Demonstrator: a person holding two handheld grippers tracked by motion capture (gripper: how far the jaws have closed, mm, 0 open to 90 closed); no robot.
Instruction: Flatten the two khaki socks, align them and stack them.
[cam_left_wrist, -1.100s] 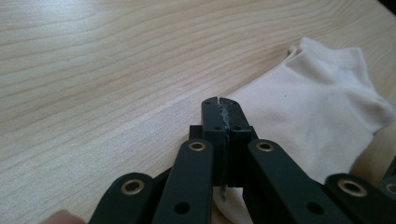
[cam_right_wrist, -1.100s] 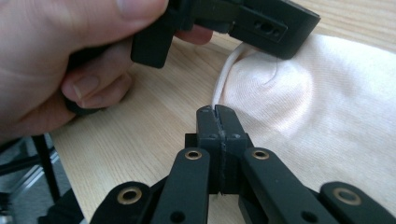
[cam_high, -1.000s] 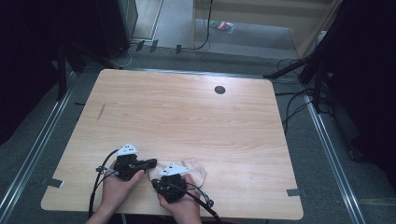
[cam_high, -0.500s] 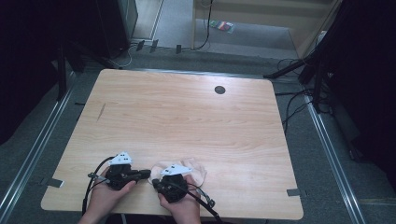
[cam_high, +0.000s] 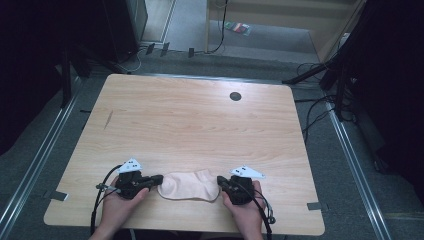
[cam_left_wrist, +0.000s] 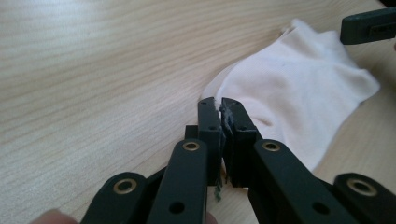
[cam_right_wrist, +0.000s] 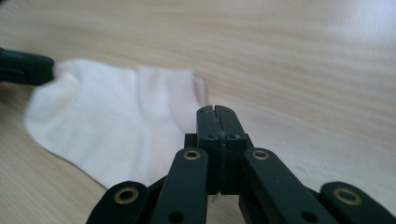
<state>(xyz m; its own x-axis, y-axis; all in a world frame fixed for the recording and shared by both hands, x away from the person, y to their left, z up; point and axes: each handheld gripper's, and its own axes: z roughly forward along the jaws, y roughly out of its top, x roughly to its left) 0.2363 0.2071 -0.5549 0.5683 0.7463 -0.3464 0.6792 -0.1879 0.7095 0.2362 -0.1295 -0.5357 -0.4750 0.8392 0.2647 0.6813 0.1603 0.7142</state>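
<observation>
We've got the sock (cam_high: 190, 185) stretched flat near the worktop's (cam_high: 200, 125) front edge, left gripper (cam_high: 158, 178) and right gripper (cam_high: 220, 180) each pinched tight on opposite ends, hands low, pointing toward each other.

Sock (cam_high: 189, 186) (on table (cam_high: 200, 125)) between claws

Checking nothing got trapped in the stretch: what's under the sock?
The sock lies flat on the wooden table, pinched at each end by the left gripper and right gripper. Whatever lies beneath the fabric is covered.
</observation>
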